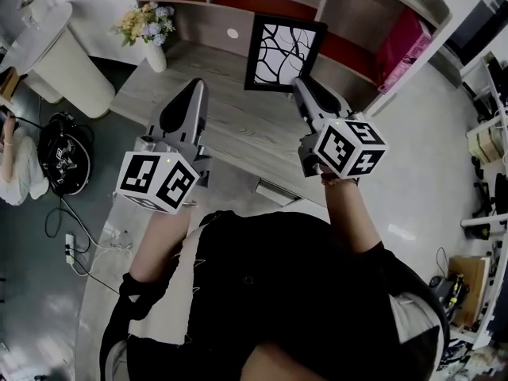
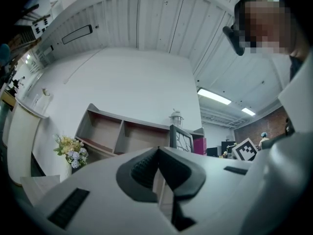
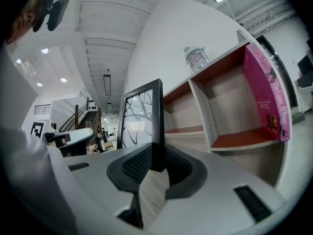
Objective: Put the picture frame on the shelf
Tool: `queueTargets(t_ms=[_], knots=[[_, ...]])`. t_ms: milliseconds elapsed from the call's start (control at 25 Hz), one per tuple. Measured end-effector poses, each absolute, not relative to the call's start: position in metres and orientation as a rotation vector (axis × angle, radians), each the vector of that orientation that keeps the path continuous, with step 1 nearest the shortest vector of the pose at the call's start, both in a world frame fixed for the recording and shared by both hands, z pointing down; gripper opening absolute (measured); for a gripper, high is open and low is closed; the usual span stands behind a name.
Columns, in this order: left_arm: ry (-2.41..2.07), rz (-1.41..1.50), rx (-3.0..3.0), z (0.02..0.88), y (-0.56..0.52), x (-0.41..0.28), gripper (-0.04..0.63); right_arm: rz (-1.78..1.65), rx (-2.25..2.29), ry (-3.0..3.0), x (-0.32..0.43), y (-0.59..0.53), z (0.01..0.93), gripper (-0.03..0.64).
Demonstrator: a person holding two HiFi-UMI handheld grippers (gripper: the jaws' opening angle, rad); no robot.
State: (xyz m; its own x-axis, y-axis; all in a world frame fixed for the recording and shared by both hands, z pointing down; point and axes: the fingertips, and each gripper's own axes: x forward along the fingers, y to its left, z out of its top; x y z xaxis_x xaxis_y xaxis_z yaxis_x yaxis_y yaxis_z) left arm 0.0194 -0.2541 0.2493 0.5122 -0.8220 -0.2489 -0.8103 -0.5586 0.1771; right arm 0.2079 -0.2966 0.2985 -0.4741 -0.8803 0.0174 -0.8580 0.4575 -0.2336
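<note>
Standing flower vase: it sits on the wooden desktop to your left, near the left end of the shelf.
Left gripper: you hold it over the desktop, well to the left of the frame. It points toward the shelf and tilts slightly up.
Left fingers: in your left gripper view the tips meet with nothing between them, so the left gripper is closed and empty.
Picture frame: black-edged with a branch pattern, it stands upright over the back of the desktop. It is just in front of the shelf's lower compartments and not inside one. You cannot tell whether its bottom edge touches the wood.
Right gripper: you hold it level at the frame's lower right corner.
Right fingers: in your right gripper view the right gripper is clamped on the picture frame. The frame's thin black side edge runs straight down between the pads.
Shelf compartments: red-floored and open toward you, with a glass jar on the top board.
Pink book: it stands against the side wall of the rightmost compartment, well right of the frame.
</note>
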Motion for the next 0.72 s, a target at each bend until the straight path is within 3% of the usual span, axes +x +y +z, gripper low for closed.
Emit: queueTargets(t_ms=[720], knots=[[-1.116, -0.420, 2.802, 0.255, -0.392, 0.000, 0.011, -0.413, -1.837, 2.378, 0.190, -0.388, 0.325, 0.083]])
